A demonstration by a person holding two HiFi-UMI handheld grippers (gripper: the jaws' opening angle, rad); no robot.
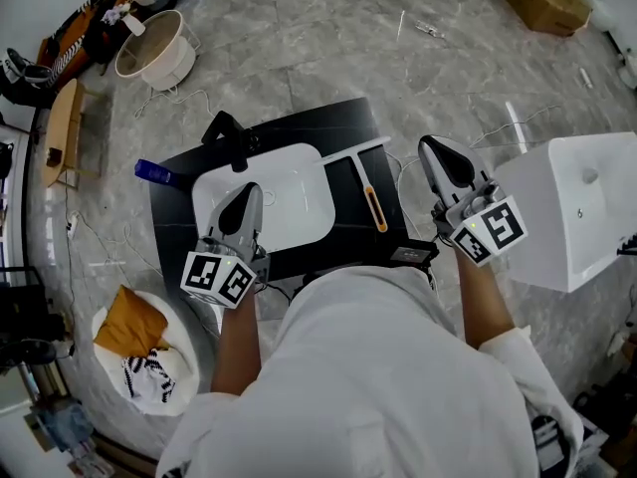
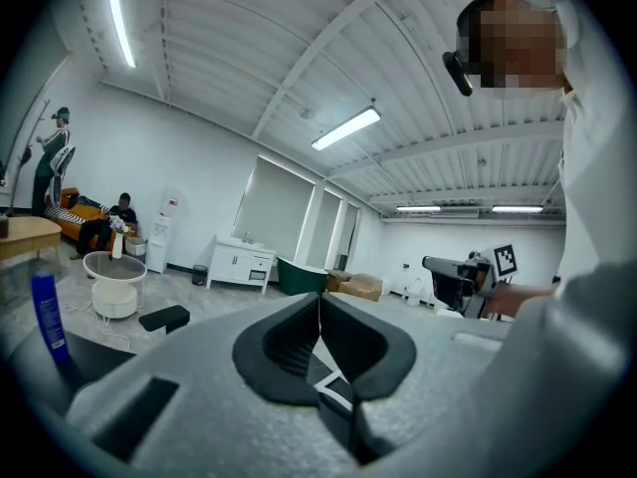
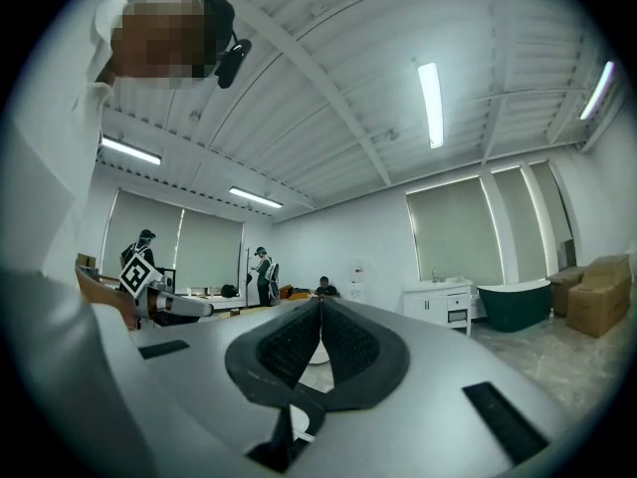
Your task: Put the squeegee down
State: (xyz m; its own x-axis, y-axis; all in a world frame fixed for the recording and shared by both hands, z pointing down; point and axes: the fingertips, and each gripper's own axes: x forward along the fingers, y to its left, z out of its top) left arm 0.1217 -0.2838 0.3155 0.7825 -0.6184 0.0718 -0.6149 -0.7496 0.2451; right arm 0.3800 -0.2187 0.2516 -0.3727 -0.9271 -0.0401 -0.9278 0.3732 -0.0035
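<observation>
Standing over a black countertop (image 1: 179, 222), the person in white holds both tools tips-up, off the surface. Head view: the left gripper (image 1: 247, 199) hangs above the near edge of the white sink basin (image 1: 299, 192), and the right gripper (image 1: 435, 152) is past the counter's right edge, near a white ceramic block (image 1: 577, 207). The squeegee (image 1: 370, 202), with a white blade and an orange-striped handle, lies flat on the counter just right of the basin, touching neither tool. A black faucet (image 1: 234, 139) sits at the basin's far rim, with a blue bottle (image 1: 154, 172) to its left. A white tub (image 1: 154, 53) is on the floor far left, and an orange cloth (image 1: 129, 322) lies on a round white stool. Left gripper view: the left gripper (image 2: 319, 317) has its pads pressed together with nothing between them and is aimed at the room; the blue bottle (image 2: 45, 317) is at the left edge, and the other tool (image 2: 463, 272) is on the right. Right gripper view: the right gripper (image 3: 319, 327) is clenched too and empty, pointing up towards the ceiling lights.
</observation>
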